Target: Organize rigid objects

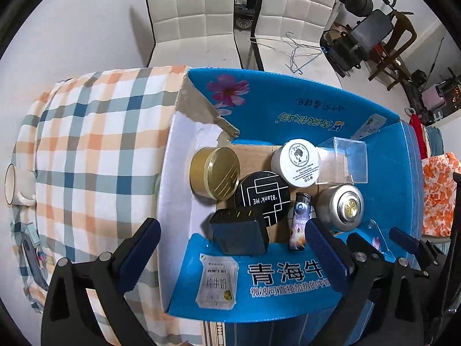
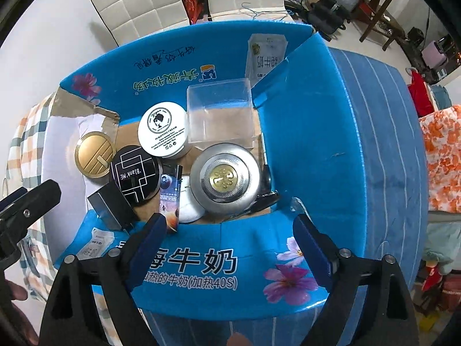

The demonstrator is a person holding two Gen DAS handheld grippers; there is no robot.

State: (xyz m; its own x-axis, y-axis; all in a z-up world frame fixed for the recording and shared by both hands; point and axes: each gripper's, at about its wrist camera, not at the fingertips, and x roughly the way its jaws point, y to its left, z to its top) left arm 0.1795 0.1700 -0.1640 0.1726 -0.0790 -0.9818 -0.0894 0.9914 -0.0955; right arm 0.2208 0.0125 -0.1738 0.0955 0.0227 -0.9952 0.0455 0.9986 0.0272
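Start at your left: the checked cloth (image 1: 86,150) carries only a white mug (image 1: 15,184) near its far edge, so the gathering looks nearly finished — everything rigid sits in the blue carton (image 1: 288,276).

Inside it the pieces are packed close, probably so they all fit on the cardboard floor. From the left: a gold tin (image 1: 214,170) tipped on its side against the wall, a black box (image 1: 240,235) leaning on the near flap, the black round compact (image 1: 263,196) lying flat, and a white cream jar (image 1: 299,163) just behind it. Then comes a lighter (image 1: 299,222) propped on end against the flap, the silver round tin (image 2: 226,177), and a clear plastic box (image 2: 220,115) in the far right corner.

Your left gripper (image 1: 230,248) hangs spread wide and empty above the near flap; the black box lies between its fingers but beyond the tips, untouched. Your right gripper (image 2: 230,242) is likewise parted, holding nothing — the silver tin sits ahead of its gap, past the flap, well clear of both pads.
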